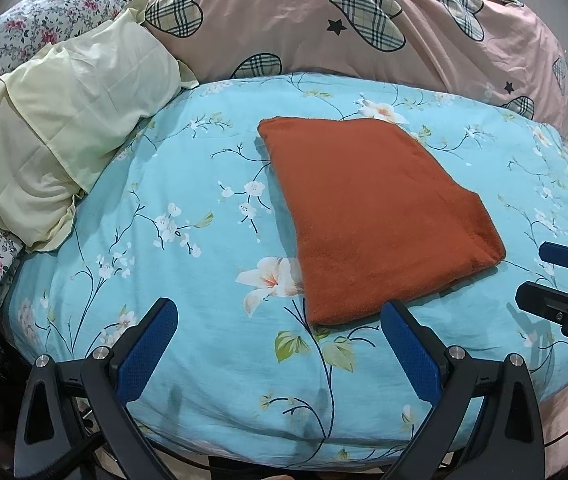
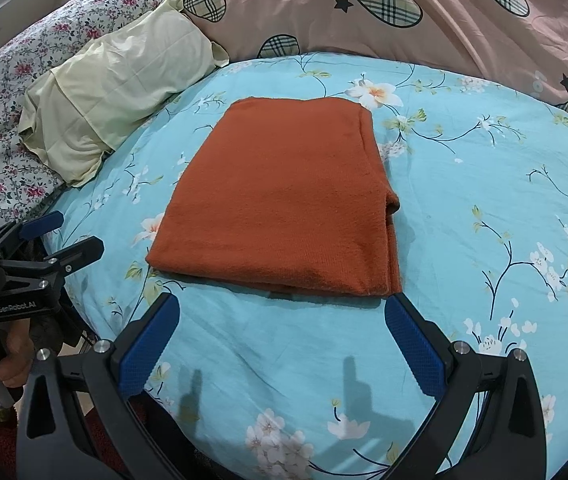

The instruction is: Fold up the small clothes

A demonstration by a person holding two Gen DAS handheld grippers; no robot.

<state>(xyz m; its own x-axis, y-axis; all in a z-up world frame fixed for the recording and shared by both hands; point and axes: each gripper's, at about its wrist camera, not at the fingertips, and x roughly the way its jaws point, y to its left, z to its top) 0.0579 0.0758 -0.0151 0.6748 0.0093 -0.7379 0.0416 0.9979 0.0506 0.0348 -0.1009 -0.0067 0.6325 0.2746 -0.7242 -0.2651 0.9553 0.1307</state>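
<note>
Blue-padded right tongs (image 2: pixel 280 340) sit wide apart, holding nothing, low over the bed's front edge; the left tongs (image 1: pixel 280 344) are the same, spread and empty. Both hover off the fabric, no contact. Dead ahead of the right tongs, just past the pad tips, lies the orange knit garment (image 2: pixel 280 204), already folded into a thick, roughly rectangular stack on the light-blue floral quilt (image 2: pixel 463 184). Its near hem runs roughly across the right tongs' span, and the near-right corner (image 2: pixel 391 290) sits just beside the right-hand pad. Stacked layer edges show along its right side; the left and far edges look like clean folds. Long axis runs away from the person, toward the pink heart-print duvet (image 2: pixel 463 28) at the back. From the left wrist view the garment lies ahead and off to the right, with its near corner (image 1: pixel 315 320) between the pads but further out, so the right tongs are the nearer pair and squarer to the hem. Off to the left: a pale yellow pillow (image 1: pixel 64 140), and beyond it floral bedding (image 1: pixel 24 36), both well apart from the garment. Judgement: fold looks close to done; one more halving, near hem carried to far edge, would need both near corners pinched through all layers. Risk: grabbing only the top layer on the open right side and peeling the stack apart.
</note>
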